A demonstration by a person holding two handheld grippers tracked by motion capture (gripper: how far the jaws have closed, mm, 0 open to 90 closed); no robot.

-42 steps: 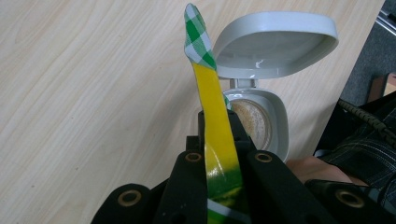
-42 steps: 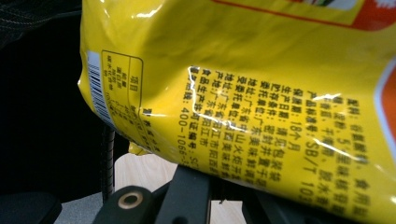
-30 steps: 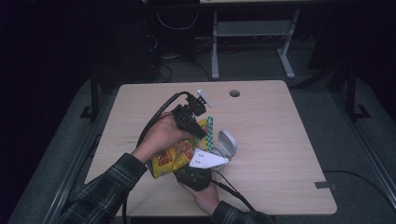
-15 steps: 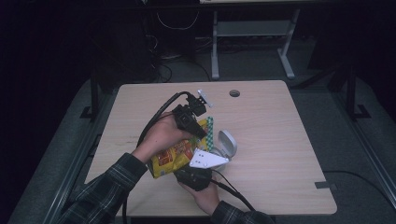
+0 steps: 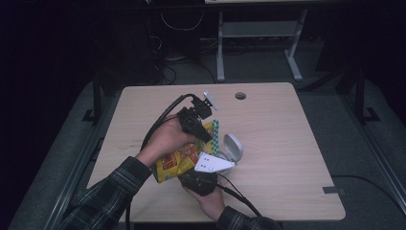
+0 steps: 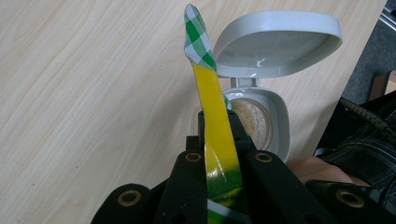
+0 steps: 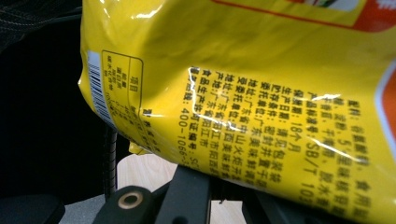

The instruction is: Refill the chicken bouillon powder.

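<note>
Both tools grip the yellow bag (image 5: 179, 158) above the counter's (image 5: 287, 143) near middle: left tool (image 6: 219, 154) clenched on its checked top seal, right tool (image 5: 203, 179) apparently clamping the bottom. Pull steadily, tearing over the open grey container (image 6: 261, 116).

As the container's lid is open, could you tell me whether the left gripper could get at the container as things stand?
Probably not yet: the left gripper is shut on the yellow bag, whose edge stands between it and the open grey container.
</note>
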